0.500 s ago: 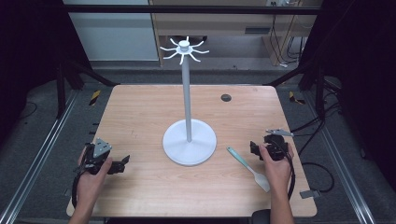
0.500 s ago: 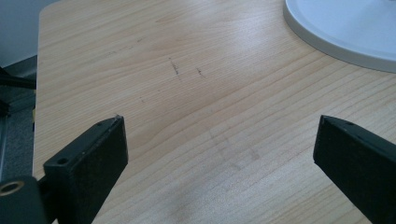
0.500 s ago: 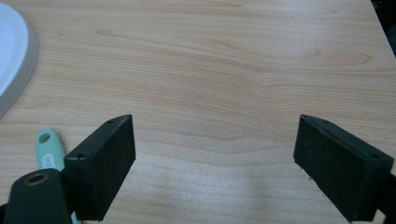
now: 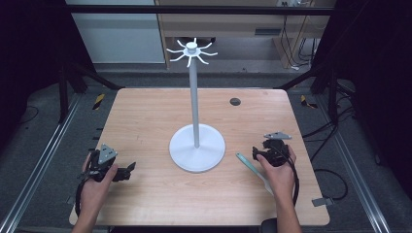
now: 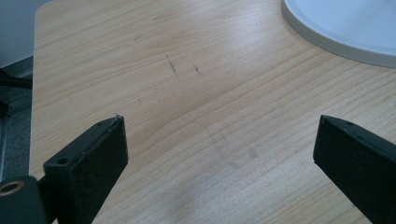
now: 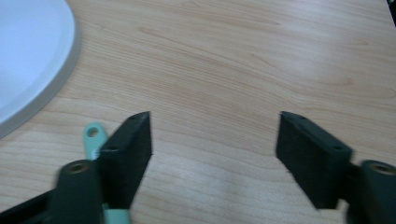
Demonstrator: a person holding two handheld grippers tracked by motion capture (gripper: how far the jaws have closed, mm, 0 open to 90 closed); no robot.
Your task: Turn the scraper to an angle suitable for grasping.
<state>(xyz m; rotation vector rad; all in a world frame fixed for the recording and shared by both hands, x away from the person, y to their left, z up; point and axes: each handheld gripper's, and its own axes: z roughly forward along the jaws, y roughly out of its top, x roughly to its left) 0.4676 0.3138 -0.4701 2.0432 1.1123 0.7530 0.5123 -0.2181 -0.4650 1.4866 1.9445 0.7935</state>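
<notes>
On the light wooden table [image 4: 145, 121] a pale green utensil with a long flat handle [image 4: 252, 167] lies flat, to the right of the round white base of the tall stand [image 4: 197, 148]. The stand has a thin grey-white pole, and at its top there is a ring of short curved white hooks [image 4: 192, 51].

The right gripper [image 4: 257, 154] rests on the table in the person's right hand [image 4: 278, 171], just beside the utensil. In the high view the far end of the utensil, towards the base, comes out to the left of the gripper, and the rest of the handle runs under the hand towards the near edge of the table. In the right gripper view, the two black jaws stand apart and only bare wood is between them. The utensil [image 6: 95, 135] is not inside this gap: its end with a small hanging hole shows just outside the left jaw, partly hidden behind it. I cannot tell whether the jaw touches it. The white rim of the base [image 6: 42, 93] is at the upper left of this view.

The left gripper [image 4: 130, 169] lies low at the near left part of the table, held by the left hand [image 4: 94, 187], well apart from the utensil. In the left gripper view, its jaws are wide apart over bare wood, and the edge of the base [image 5: 336, 44] is at the upper right.
</notes>
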